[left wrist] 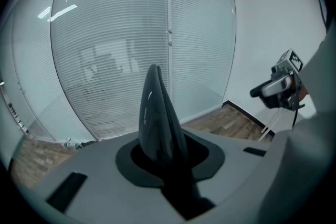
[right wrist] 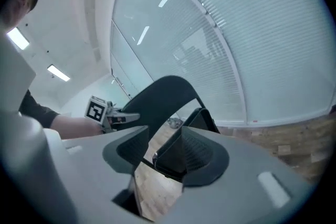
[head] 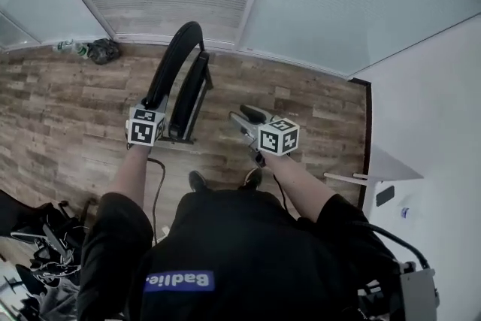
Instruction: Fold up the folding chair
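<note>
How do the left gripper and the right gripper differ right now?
The left gripper is clamped on the folding chair's backrest; the right gripper holds nothing. The left gripper's jaws press on the chair; the right gripper's jaws stand apart, clear of it. Each carries a marker cube.

There is one folding chair [head: 180,64]. The left gripper [head: 154,101] and the right gripper [head: 244,118] make two. Two shoes [head: 198,180] are on the floor [head: 60,109], and one bag [head: 103,50] and one bottle [head: 68,46] lie at its far edge.
</note>
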### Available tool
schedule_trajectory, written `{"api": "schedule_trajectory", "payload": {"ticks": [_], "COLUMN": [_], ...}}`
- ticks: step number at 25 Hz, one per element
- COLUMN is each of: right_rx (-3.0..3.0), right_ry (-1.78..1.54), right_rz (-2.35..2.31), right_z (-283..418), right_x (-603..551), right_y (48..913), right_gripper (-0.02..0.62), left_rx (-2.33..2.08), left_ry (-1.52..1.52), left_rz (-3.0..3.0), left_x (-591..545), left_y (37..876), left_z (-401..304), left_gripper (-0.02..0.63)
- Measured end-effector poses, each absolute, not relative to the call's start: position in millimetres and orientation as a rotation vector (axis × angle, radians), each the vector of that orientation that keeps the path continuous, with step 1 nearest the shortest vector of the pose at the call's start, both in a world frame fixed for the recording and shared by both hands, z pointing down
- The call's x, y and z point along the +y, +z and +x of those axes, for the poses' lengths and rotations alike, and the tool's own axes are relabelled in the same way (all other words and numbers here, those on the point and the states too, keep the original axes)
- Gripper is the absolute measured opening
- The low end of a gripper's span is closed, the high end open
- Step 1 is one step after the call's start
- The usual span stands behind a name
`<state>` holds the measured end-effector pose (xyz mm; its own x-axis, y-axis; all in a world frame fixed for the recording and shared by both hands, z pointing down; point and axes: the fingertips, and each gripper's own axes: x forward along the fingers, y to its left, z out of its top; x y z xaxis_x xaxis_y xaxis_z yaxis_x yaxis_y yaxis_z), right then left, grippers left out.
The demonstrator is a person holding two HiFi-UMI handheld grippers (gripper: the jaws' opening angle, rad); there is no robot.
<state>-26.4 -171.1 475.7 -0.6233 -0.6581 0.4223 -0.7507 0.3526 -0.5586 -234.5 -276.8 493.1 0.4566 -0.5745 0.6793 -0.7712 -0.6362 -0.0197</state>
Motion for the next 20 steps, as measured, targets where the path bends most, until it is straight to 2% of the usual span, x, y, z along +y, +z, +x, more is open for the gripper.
{"api": "schedule_trajectory", "payload": {"ticks": [8,20], "right_rx": [-2.613,-2.697], "right_ry": [0.911,0.677], "right_rz": [1.407,1.528], "right_z": [30.7,63.9], "right_x": [-113.7,-61.5], "right_y": [392.4,338.3], "right_gripper": [0.173,0.044], "left_rx": [-1.19,-1.226], "left_ry": [1.01,1.03], "left_rz": [2.434,2.434], "left_x": [-268.9,-261.7], "left_y": [489.2,487.2], "left_z": [-218.2,-206.4], "left_gripper": [0.078,0.078]}}
